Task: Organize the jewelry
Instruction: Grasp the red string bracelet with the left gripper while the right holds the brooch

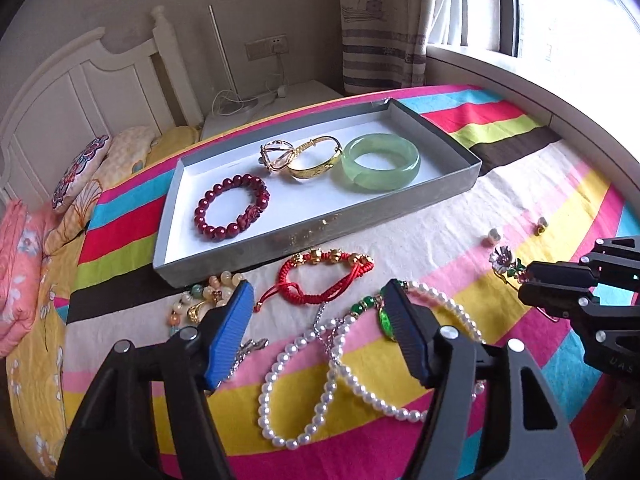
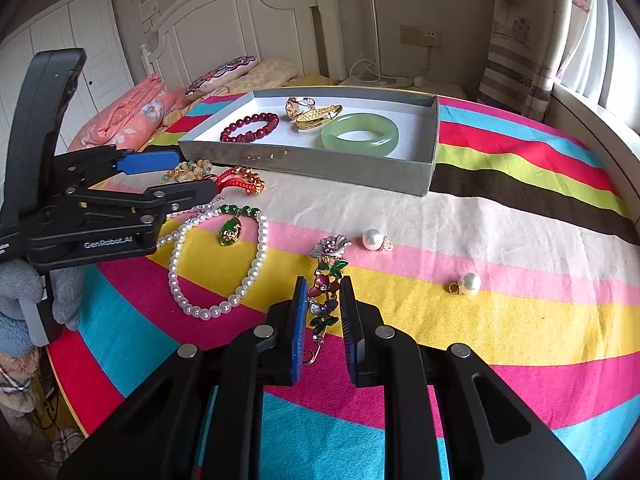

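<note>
Left gripper [image 1: 320, 292] was spread wide, hovering over the pearl necklace [image 1: 304, 392] and holding nothing; red cord bracelet [image 1: 320, 276] lay at its 12 o'clock. Grey tray [image 2: 320, 168] sat further out at 12, containing the red bead bracelet [image 2: 250, 126], gold bangle [image 2: 318, 118] and jade bangle [image 2: 360, 134]. Right gripper [image 2: 323, 292] was partly spread, fingers straddling the flower brooch [image 2: 326, 276], contact unclear. Two pearl pendants [image 2: 466, 283] lay at its 2 o'clock.
</note>
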`<state>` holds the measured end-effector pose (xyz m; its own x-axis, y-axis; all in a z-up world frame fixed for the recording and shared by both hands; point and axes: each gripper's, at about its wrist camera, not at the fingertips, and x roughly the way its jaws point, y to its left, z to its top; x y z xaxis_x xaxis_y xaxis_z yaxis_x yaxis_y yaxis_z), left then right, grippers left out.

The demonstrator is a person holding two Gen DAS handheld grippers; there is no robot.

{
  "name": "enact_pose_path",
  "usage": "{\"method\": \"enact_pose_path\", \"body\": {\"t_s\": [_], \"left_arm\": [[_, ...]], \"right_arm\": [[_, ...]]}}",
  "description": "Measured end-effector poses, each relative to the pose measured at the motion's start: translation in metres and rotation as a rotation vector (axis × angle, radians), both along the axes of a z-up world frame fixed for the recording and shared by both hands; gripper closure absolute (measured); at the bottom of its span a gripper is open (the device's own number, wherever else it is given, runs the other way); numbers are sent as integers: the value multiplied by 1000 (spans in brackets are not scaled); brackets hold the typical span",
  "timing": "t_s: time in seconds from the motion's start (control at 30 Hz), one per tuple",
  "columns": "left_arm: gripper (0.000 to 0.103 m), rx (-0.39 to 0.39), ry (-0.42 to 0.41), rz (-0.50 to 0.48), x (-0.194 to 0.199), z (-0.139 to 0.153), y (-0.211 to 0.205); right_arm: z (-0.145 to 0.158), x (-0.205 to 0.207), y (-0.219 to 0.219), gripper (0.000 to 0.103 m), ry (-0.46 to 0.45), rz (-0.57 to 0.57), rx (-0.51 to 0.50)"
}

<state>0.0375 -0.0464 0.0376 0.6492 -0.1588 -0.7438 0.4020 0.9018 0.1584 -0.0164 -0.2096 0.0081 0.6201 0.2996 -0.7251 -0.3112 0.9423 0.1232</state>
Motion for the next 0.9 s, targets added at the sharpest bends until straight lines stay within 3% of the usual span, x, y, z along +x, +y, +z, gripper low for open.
{"method": "enact_pose_path", "body": {"t_s": [0.17, 0.2, 0.27, 0.3, 0.63, 0.73, 0.9], "left_arm": [[48, 43, 58, -39, 17, -17, -12], [56, 40, 70, -50, 20, -19, -13], [88, -6, 101, -76, 24, -21, -13], [98, -13, 105, -70, 24, -21, -12], [99, -200, -41, -27, -10, 30, 10], [99, -211, -64, -32, -18, 44, 12], [99, -202, -84, -34, -26, 52, 15]], "right_arm": [[0, -1, -2, 86, 1, 3, 15], [0, -1, -2, 86, 1, 3, 17], [0, -1, -2, 86, 1, 4, 19], [0, -1, -3, 86, 1, 5, 19], [-5, 7, -7, 84, 51, 2, 45], [-5, 6, -3, 84, 47, 0, 19], [-5, 1, 17, 88, 16, 1, -117]]}}
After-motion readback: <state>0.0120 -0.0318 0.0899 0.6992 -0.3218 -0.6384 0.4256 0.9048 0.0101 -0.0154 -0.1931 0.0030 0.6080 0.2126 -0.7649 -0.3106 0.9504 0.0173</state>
